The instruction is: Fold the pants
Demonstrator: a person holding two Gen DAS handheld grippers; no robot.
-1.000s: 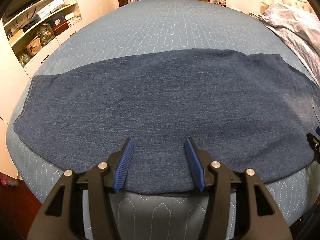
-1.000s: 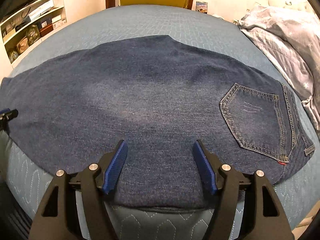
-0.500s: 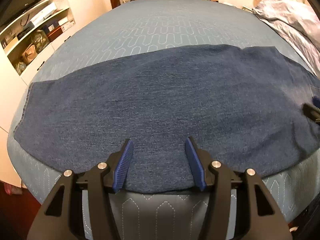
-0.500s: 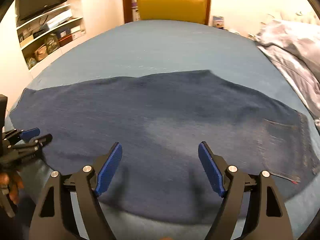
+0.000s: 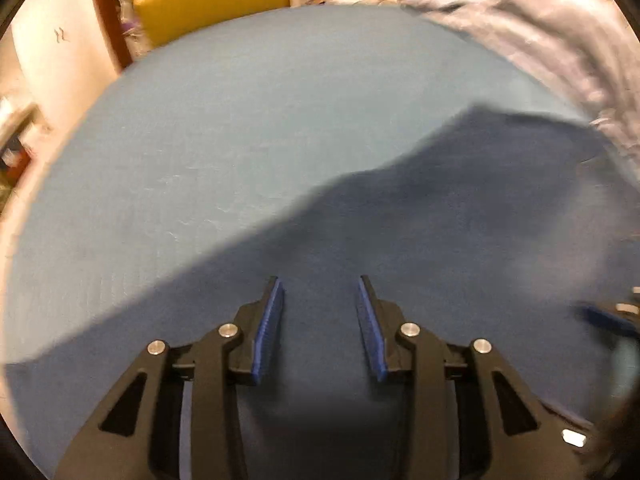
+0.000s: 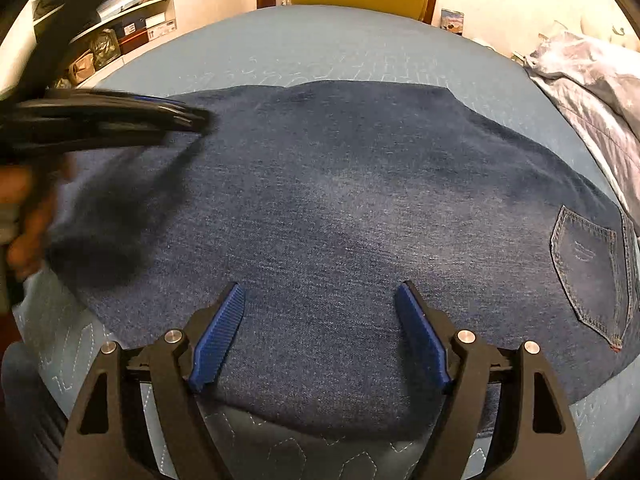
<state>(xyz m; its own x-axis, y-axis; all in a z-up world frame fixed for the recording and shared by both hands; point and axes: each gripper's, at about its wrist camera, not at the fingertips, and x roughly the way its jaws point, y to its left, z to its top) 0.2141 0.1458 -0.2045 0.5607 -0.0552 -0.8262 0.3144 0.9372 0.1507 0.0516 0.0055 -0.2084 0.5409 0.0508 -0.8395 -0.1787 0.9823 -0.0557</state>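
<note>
Your pants [image 6: 340,208] are dark blue denim, spread flat on the bed and running left to right under both sets of tongs. The back pocket [image 6: 588,268], stitched in pale thread, lies to the far right of your right tongs, and the leg end lies off to their left.

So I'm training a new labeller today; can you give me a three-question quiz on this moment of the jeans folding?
1. True or false: the right gripper is clamped on the jeans.
2. In the right wrist view, on which side of the picture is the back pocket: A left, B right, C centre?
3. Fill in: the jeans lie on a ___ bed cover.

Key: 1 false, its jaws are apart and grip nothing. 2 B. 3 blue.
</note>
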